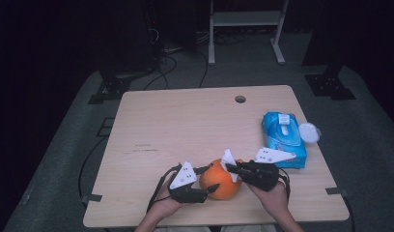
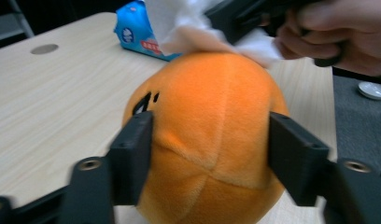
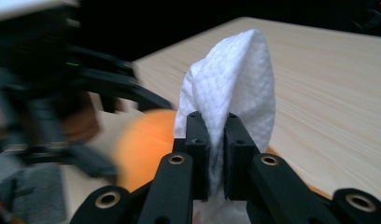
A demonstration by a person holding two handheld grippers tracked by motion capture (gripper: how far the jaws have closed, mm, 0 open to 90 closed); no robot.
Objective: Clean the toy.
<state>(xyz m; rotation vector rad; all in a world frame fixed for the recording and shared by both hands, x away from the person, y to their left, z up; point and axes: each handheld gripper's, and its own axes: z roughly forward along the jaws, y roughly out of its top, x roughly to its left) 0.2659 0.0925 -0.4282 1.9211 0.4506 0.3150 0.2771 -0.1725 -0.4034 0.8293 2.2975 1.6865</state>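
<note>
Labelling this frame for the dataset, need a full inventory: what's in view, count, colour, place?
orange plush ball: 1, orange with a small black mark, near edge of the table, between the jaws of the left gripper
white wipe: 1, white, pinched in the right gripper, resting on top of the ball
wipes pack: 1, blue with a white flap, right side of the table
round lid: 1, white, just right of the pack
table: 1, light wood, round hole near the far edge
white frame: 1, on the floor behind the table
left gripper: 1, black, jaws on both sides of the ball
right gripper: 1, black, jaws shut on the wipe
hands: 2, bottom edge
</note>
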